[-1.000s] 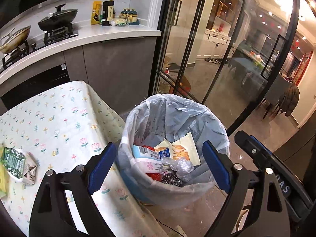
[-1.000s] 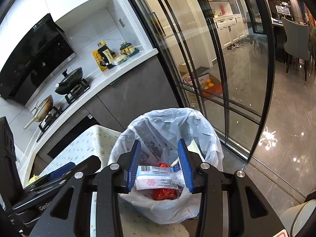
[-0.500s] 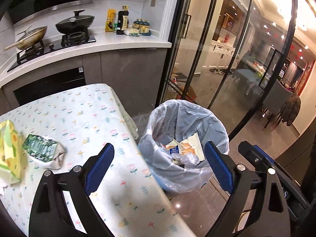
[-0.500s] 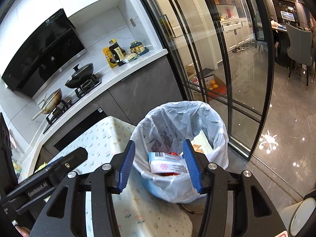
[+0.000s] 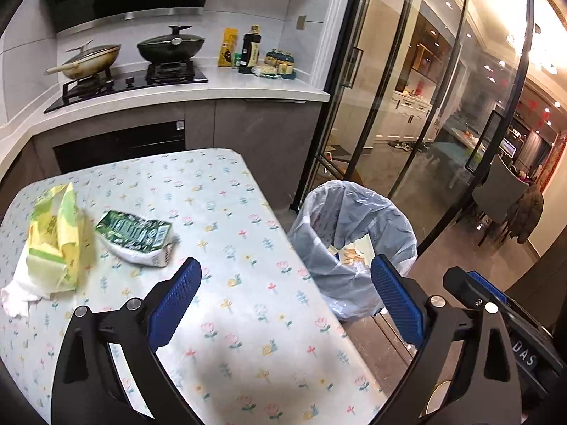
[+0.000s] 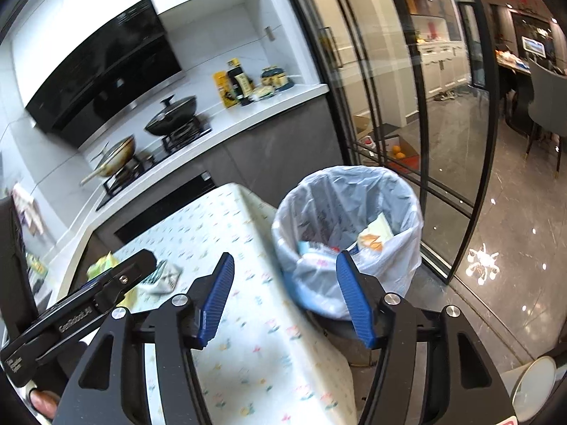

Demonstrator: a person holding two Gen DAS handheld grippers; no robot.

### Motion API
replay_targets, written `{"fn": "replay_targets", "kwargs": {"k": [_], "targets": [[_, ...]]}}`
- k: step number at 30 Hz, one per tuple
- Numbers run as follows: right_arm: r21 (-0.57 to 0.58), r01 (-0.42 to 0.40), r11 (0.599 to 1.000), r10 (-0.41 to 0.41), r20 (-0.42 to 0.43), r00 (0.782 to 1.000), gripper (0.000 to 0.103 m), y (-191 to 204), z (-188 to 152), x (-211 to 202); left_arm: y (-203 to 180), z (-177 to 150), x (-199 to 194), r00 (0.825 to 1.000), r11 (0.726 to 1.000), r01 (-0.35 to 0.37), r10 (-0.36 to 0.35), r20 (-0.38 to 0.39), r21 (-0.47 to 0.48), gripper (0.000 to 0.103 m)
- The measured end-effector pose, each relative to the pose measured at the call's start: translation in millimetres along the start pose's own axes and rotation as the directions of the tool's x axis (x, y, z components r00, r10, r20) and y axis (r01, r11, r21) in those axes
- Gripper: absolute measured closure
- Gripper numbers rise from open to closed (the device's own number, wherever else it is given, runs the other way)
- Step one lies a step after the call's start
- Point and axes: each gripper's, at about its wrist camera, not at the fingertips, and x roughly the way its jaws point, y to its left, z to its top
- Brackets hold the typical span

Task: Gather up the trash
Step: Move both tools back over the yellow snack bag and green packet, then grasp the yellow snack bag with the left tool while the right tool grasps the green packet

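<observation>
Beside the table [image 5: 248, 318], the lined bin [image 6: 349, 209] holds half-hidden wrappers [image 6: 372, 237]; two packets [image 5: 136, 233] lie on the table; left gripper [image 5: 283, 301] and right gripper [image 6: 285, 297] jaws opening, empty.

A trash bin [image 5: 354, 248] lined with a translucent pale-blue bag stands upright on the floor, just beside the table's [image 5: 248, 283] corner, holding discarded wrappers and a cream packet. On the floral-clothed table, well apart from the bin, three pieces of trash remain: a crumpled green carton [image 5: 136, 237] lying flat on its side, a rumpled yellow-green plastic bag [image 5: 58, 244] just beside it, farther from the bin, and a wad of white tissue [image 5: 17, 299] touching that bag's far end.
</observation>
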Motion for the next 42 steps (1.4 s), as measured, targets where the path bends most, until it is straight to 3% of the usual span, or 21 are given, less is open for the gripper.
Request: {"fn": "replay_targets", "kwargs": {"k": [13, 23, 31, 42], "targets": [[-0.130, -0.118, 0.985, 0.106, -0.093, 0.990, 0.039, 89, -45, 1, 75, -35, -48, 0.994, 0.990, -0.105, 0.106, 0.004, -0.093, 0.011], [-0.186, -0.177, 0.966, 0.144, -0.177, 0.974, 0.039, 148, -73, 36, 164, -51, -63, 0.975, 0.953, -0.220, 0.221, -0.020, -0.207, 0.011], [-0.165, -0.196, 0.967, 0.156, -0.227, 0.961, 0.039, 178, -77, 86, 217, -47, -58, 0.952, 0.929, -0.304, 0.305, -0.030, -0.212, 0.008], [-0.150, -0.177, 0.973, 0.138, -0.241, 0.961, 0.039, 207, -55, 157, 267, -23, -8, 0.931, 0.911, -0.366, 0.359, -0.071, -0.192, 0.008]]}}
